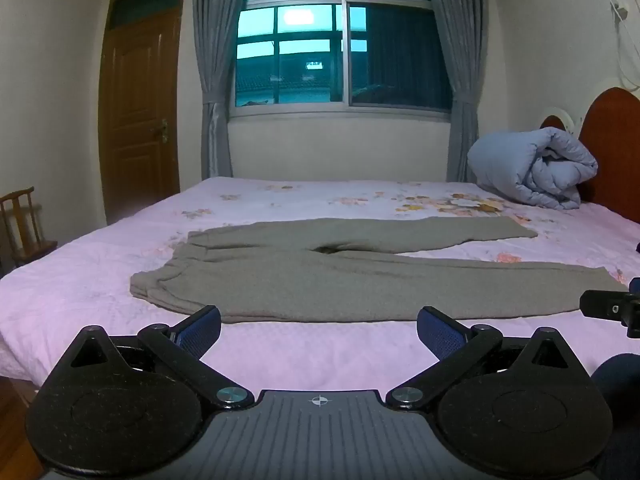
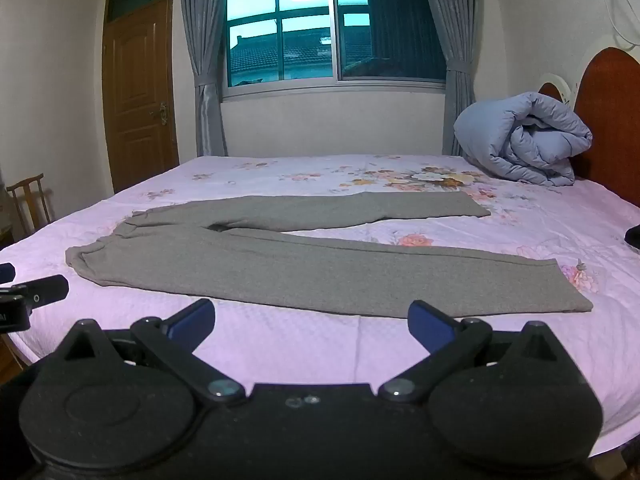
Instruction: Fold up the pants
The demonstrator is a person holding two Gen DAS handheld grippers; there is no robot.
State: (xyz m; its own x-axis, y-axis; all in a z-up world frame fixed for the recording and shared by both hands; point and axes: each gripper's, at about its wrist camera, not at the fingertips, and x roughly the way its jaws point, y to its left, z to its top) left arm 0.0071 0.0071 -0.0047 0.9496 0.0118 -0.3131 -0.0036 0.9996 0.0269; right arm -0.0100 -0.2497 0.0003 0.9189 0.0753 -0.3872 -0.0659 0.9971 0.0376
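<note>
while pants (image 1: 320, 276) lie flat, both jaws gape wide, empty.

Grey pants (image 2: 304, 256) lie flat on the pink floral bed (image 2: 520, 344), legs spread rightward. The right tool (image 2: 310, 322) hovers wide apart, empty, near them. A rolled blue quilt (image 2: 520, 140) apparently touches the headboard (image 2: 608, 120).

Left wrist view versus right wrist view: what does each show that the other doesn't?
Only the left wrist view shows the right hand-held gripper intruding at its right edge. Only the right wrist view shows the left hand-held gripper at its left edge, plus flowers printed beside the near cuff. Both show the grey pants spread flat on the pink bed, legs apart, and the rolled blue duvet.
</note>
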